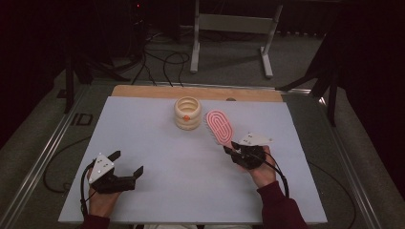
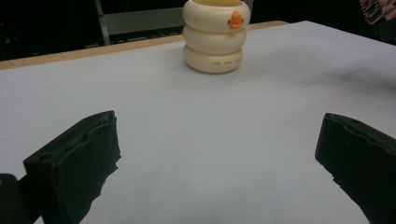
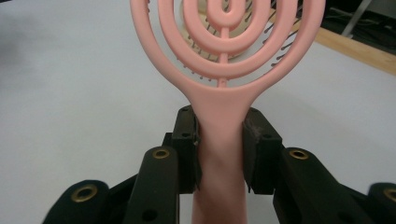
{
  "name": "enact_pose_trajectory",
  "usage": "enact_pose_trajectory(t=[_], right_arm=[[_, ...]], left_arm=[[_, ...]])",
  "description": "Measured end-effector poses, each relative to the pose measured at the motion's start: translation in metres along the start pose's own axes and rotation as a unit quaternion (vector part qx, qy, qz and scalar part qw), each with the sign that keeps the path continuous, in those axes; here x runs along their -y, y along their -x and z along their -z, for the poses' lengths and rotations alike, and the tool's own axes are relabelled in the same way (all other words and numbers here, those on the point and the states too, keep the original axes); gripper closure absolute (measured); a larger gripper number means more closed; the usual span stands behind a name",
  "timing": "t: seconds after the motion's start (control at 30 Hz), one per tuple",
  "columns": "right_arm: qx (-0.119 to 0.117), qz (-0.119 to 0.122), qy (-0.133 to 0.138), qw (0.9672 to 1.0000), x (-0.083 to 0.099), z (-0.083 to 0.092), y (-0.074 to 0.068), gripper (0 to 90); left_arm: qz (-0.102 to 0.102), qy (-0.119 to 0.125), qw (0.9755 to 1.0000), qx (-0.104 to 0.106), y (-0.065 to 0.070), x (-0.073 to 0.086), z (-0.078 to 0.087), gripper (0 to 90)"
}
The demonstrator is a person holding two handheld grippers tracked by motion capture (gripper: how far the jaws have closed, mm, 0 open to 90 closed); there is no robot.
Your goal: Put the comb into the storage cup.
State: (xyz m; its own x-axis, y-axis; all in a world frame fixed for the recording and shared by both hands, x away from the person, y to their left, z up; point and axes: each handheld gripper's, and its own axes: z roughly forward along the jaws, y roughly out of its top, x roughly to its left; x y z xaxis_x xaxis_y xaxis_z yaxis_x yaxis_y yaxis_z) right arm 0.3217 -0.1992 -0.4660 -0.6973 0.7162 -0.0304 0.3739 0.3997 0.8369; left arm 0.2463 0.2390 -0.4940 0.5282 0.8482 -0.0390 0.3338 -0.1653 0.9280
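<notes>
High view: right gripper (image 1: 232, 150) clamps the pink hairbrush (image 1: 219, 127) by its handle, right of the cream holder (image 1: 187, 113); left gripper (image 1: 128, 164) gapes wide, holding nothing.

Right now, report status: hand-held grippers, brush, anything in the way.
Right hand-held gripper shut on pink hairbrush handle. Left hand-held gripper open, holding nothing. Cream ringed holder stands just left of the brush head; nothing between them.
</notes>
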Motion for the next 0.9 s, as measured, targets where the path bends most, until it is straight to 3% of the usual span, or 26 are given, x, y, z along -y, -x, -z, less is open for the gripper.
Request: enact_pose_trajectory(t=[0.53, 0.9], right_arm=[[-0.015, 0.013, -0.014, 0.9997, -0.004, -0.013, -0.021, 69.9], [-0.023, 0.013, -0.021, 0.9994, -0.006, -0.021, -0.031, 69.9]], left_arm=[[0.006, 0.005, 1.0, -0.005, 0.006, -0.009, 0.0, 0.2], [0.003, 0.001, 0.9999, 0.015, 0.007, -0.023, -0.009, 0.2]])
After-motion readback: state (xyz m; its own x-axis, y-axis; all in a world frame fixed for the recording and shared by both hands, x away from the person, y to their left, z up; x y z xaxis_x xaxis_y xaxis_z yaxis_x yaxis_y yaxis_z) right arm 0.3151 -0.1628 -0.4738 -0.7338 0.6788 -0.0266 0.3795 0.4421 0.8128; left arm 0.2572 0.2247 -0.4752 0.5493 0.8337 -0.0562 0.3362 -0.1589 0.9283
